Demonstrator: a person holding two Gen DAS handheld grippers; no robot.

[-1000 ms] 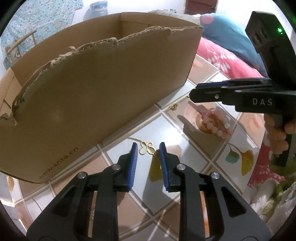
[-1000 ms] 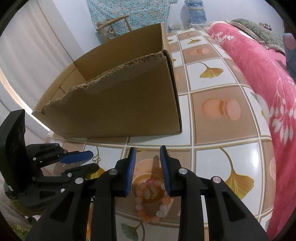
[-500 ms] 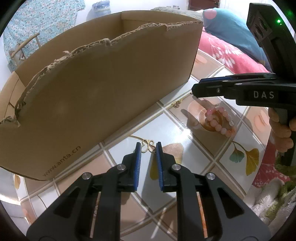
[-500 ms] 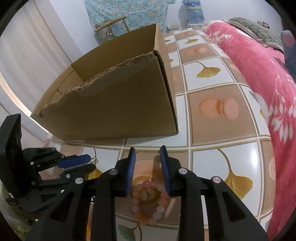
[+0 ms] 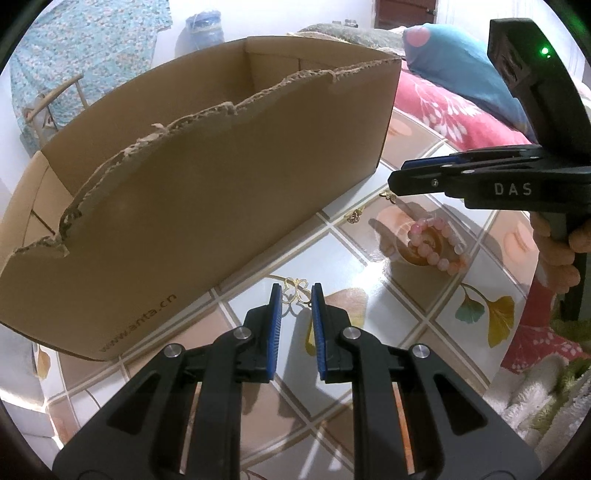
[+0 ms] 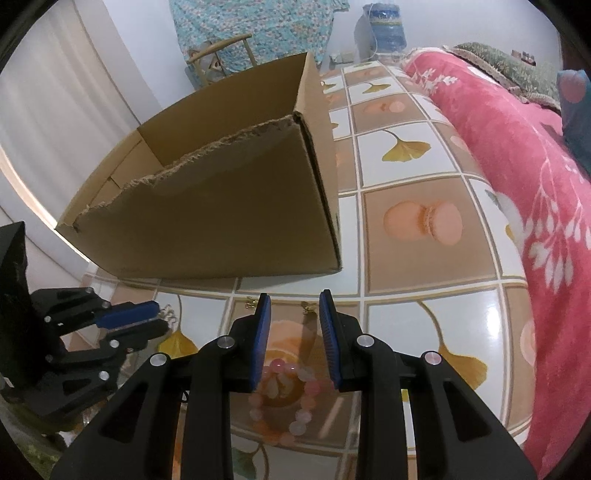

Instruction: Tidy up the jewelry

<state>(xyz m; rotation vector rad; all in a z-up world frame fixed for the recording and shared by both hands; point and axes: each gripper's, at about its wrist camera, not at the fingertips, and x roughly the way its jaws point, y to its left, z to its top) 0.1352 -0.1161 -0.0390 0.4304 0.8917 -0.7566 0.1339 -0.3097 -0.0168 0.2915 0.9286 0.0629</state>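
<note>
A gold butterfly pendant (image 5: 295, 290) lies on the tiled tabletop, right between the tips of my left gripper (image 5: 296, 295), whose jaws are narrowly open around it. A pink bead bracelet (image 5: 437, 245) lies to the right on a macaron tile; in the right wrist view it (image 6: 284, 402) sits under my open right gripper (image 6: 294, 308). Two small gold earrings (image 6: 251, 303) (image 6: 307, 307) lie just beyond the right fingertips. An open cardboard box (image 5: 207, 177) with a torn rim stands behind the jewelry.
A pink floral blanket (image 6: 517, 184) borders the table on the right, with a blue pillow (image 5: 454, 74) behind. A wooden chair (image 6: 218, 51) and a water jug (image 6: 384, 29) stand far back. A towel (image 5: 546, 398) lies at the near right corner.
My left gripper has moved forward so the gold pendant now sits between its tips, jaws narrowed then slightly reopened. My right gripper has shifted forward over the bracelet.
</note>
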